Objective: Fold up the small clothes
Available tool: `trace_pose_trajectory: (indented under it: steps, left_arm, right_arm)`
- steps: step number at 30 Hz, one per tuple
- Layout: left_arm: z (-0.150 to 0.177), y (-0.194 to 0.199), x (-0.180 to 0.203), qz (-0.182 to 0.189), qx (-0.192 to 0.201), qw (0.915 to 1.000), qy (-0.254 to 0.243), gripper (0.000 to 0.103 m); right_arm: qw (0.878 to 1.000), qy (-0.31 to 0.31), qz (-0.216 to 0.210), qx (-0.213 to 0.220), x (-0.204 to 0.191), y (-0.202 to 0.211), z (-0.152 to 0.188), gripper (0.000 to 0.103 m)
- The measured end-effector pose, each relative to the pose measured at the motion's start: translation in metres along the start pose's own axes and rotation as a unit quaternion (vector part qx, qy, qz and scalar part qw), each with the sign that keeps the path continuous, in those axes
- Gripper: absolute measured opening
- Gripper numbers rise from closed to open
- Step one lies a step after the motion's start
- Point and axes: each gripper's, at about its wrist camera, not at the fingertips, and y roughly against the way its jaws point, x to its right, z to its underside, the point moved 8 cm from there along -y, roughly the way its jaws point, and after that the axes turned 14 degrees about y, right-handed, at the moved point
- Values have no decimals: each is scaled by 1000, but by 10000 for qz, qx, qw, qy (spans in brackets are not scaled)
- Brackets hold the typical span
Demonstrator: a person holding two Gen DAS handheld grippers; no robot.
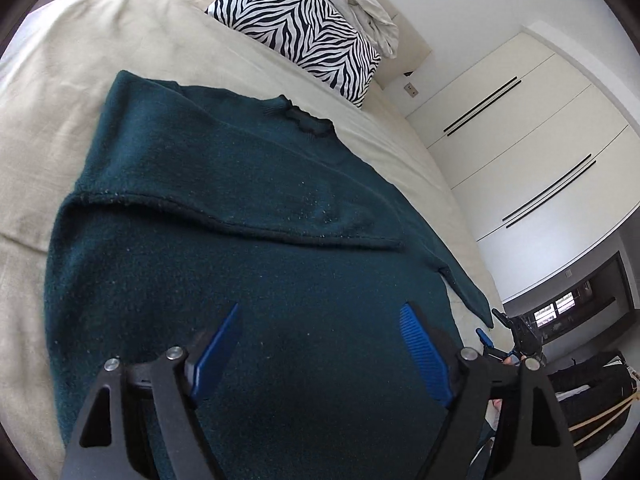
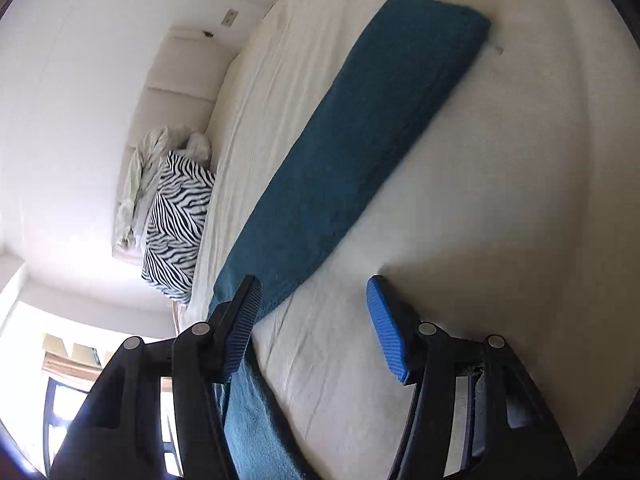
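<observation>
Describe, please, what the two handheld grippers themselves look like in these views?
Both match: the left gripper and right gripper have black angular linkage arms with triangular cut-outs and silver round pivot pins. Their jaws carry flat blue pads with fine ribbing. No cables, markings or sleeves are visible.

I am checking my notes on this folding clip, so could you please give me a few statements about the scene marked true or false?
1. The dark teal sweater lies on the beige bedcover. True.
2. The left gripper is clamped on the sweater's hem. False: its jaws are open, holding nothing.
3. One sleeve is folded across the sweater's body. True.
4. The right gripper is shut. False: it is open above the other sleeve.
5. A zebra-print pillow sits at the head of the bed. True.
</observation>
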Motion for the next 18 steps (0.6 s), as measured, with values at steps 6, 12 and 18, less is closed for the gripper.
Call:
trace_pose_trajectory:
  steps: [6, 12, 18]
  left_arm:
    - [25, -40, 4, -201, -227, 9995, 14, 83]
    - [23, -40, 2, -81, -193, 9996, 183, 85]
    - [20, -37, 3, 70, -242, 9992, 311, 84]
  right_arm:
    - [9988, -365, 92, 322, 43, 11, -52, 54]
    - [9966, -508, 327, 558, 54, -9, -90, 51]
    - [9924, 510, 1059, 378, 13, -21, -104, 8]
